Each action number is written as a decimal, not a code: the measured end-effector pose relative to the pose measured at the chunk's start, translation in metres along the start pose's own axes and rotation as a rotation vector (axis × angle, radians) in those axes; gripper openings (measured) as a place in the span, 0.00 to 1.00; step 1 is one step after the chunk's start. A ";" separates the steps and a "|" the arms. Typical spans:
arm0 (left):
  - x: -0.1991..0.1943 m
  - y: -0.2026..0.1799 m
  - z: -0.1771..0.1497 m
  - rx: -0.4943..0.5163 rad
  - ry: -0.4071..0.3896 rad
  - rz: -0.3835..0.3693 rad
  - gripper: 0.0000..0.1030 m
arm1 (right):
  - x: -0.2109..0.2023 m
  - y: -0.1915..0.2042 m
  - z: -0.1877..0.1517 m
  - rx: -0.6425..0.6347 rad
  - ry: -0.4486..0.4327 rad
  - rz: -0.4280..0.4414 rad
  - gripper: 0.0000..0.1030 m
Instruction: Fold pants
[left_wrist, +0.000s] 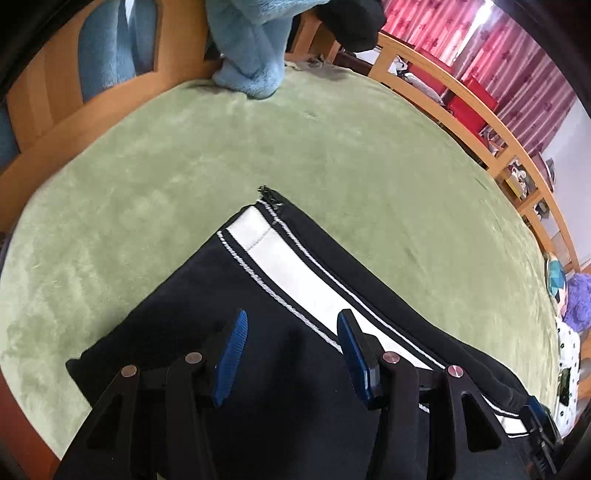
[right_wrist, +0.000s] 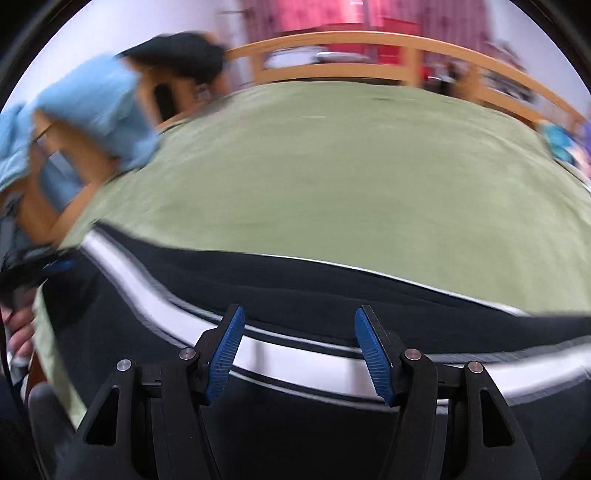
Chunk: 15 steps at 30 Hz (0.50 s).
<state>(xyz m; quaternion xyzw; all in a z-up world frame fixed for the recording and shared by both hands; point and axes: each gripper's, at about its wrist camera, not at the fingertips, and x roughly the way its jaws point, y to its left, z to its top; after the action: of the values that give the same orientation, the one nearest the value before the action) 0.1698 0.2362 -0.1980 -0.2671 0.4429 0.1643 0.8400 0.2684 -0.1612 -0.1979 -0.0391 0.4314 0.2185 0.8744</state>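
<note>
Pants: black pants (left_wrist: 280, 369) with a white side stripe (left_wrist: 295, 273) lie flat on a green blanket (left_wrist: 258, 147), one hem corner pointing toward the headboard.
Progress: the layers appear doubled lengthwise, stripe on top; by the look of it at least one crosswise fold is left.
Left gripper: left gripper (left_wrist: 291, 354) hovers above the dark cloth, jaws spread, nothing between the pads.
Right gripper: right gripper (right_wrist: 299, 350) hangs over the stripe, jaws spread and empty; its view is blurred.
Surroundings: a wooden bed rail (left_wrist: 461, 107) borders the blanket, a blue fleece (left_wrist: 251, 40) draped at the far end.
</note>
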 end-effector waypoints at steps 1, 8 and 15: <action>0.000 0.005 0.001 -0.006 0.001 -0.010 0.47 | 0.006 0.015 0.004 -0.049 -0.015 0.026 0.60; 0.004 0.020 0.008 0.021 0.007 -0.051 0.47 | 0.056 0.057 0.015 -0.181 0.092 0.058 0.60; 0.008 0.035 0.017 0.013 0.007 -0.069 0.47 | 0.049 0.072 0.028 -0.218 0.026 -0.042 0.06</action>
<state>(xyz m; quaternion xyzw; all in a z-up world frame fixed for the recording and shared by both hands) 0.1672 0.2746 -0.2079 -0.2772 0.4373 0.1312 0.8454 0.2856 -0.0720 -0.2098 -0.1457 0.4153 0.2454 0.8638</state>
